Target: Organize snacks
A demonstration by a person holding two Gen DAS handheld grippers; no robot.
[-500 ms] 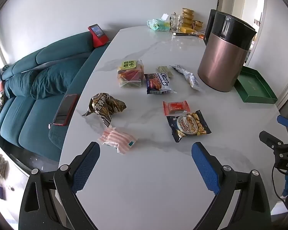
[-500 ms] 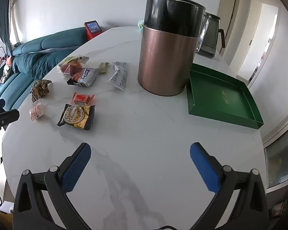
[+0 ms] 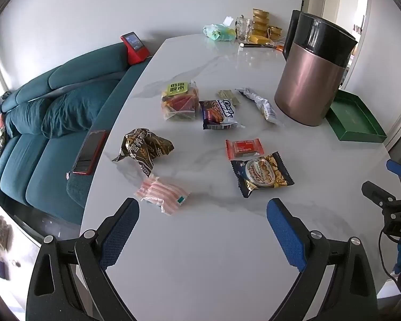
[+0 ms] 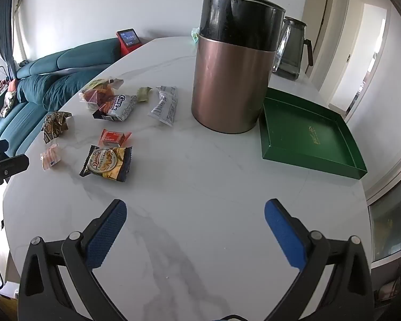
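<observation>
Several snack packets lie loose on the white marble table (image 3: 200,254): a pink striped one (image 3: 161,194), a brown crumpled one (image 3: 144,148), a Danisa cookie pack (image 3: 262,174), a small red one (image 3: 244,147), a dark chip bag (image 3: 219,113), a clear bag of orange snacks (image 3: 179,103) and a silver wrapper (image 3: 258,104). An empty green tray (image 4: 307,133) lies right of the copper canister (image 4: 232,80). My left gripper (image 3: 203,232) is open and empty, just short of the pink packet. My right gripper (image 4: 195,230) is open and empty over bare table.
The tall copper canister with a black lid (image 3: 310,77) stands between the snacks and the tray (image 3: 355,117). A glass jug (image 4: 291,48) stands behind it. Cups and tins (image 3: 262,26) crowd the far end. A phone (image 3: 89,152) and a teal sofa (image 3: 40,123) are at the left.
Nothing has visibly moved; both grippers hold the same open pose.
</observation>
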